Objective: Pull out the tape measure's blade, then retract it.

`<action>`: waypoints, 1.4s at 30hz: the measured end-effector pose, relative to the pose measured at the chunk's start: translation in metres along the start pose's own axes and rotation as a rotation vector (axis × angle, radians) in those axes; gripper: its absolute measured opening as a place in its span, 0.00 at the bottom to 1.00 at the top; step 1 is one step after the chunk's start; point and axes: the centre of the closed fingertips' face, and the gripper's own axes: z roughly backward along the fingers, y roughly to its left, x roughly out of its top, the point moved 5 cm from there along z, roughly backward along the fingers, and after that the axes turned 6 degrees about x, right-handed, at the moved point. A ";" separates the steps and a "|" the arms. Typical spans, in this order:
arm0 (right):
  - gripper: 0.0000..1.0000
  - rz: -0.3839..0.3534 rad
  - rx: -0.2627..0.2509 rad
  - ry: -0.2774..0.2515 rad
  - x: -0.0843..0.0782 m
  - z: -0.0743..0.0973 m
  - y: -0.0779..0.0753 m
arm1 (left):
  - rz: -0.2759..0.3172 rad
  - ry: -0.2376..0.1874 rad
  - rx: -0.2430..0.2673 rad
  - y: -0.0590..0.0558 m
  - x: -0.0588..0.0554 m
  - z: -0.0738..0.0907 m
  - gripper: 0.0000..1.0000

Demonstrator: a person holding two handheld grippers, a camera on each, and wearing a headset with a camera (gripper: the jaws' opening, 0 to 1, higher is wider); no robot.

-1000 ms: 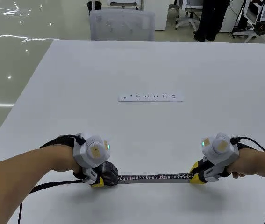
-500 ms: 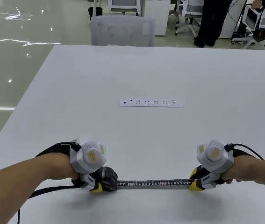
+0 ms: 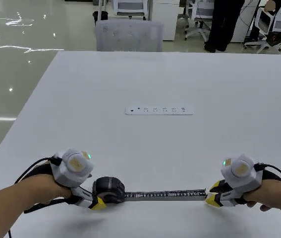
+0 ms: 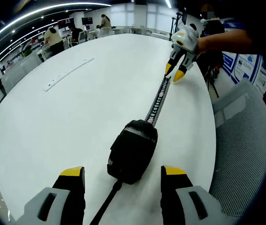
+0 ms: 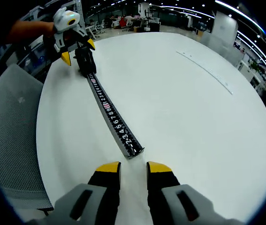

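- Workbench (image 3: 219, 89): white top, with a power strip (image 3: 159, 110) lying flat well beyond the work, clear of the task.
- Blade (image 3: 165, 194): drawn out and lying flat on the bench near its front edge, running straight from the case toward the right gripper. Pull-out judged complete; retraction not yet done.
- Left gripper (image 4: 122, 171): jaws spread wide and clamped on nothing. The case sits just ahead of the yellow tips and between their lines, with a dark cord trailing back through the gap.
- Right gripper (image 5: 133, 168): jaws parted only narrowly, bare bench showing between them — nothing held. The blade end lies just in front of the tips, apart from them.
- Tape measure case (image 4: 133, 147): black, resting on the bench at the left end of the blade, untouched by either jaw. Whether a lock keeps the blade out cannot be told.
- Blade tip (image 5: 136, 151): squared end, flat on the surface.
- Recommendation for the step in hand: close the left jaws squarely on the case sides first, so it cannot skid. Then take the tip in the right jaws and walk it back along the blade's own line — an unguided recoil risks whip and a kinked blade.
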 end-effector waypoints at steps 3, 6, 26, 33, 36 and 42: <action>0.15 -0.019 -0.039 -0.026 -0.004 0.007 0.006 | 0.066 -0.033 -0.007 -0.005 -0.002 0.008 0.64; 0.18 -0.061 -0.081 -0.091 -0.004 0.012 0.011 | 0.057 -0.099 0.001 -0.010 -0.003 0.017 0.64; 0.51 -0.262 -0.212 -0.315 -0.047 0.055 0.070 | 0.407 -0.315 0.156 -0.029 -0.066 0.086 0.94; 0.54 -0.223 -0.218 -0.324 -0.054 0.068 0.089 | 0.361 -0.299 0.180 -0.042 -0.080 0.100 0.94; 0.59 -0.215 -0.249 -0.355 -0.053 0.077 0.090 | 0.374 -0.306 0.181 -0.046 -0.083 0.106 0.95; 0.81 -0.242 -0.266 -0.401 -0.057 0.082 0.093 | 0.404 -0.333 0.194 -0.049 -0.090 0.115 1.00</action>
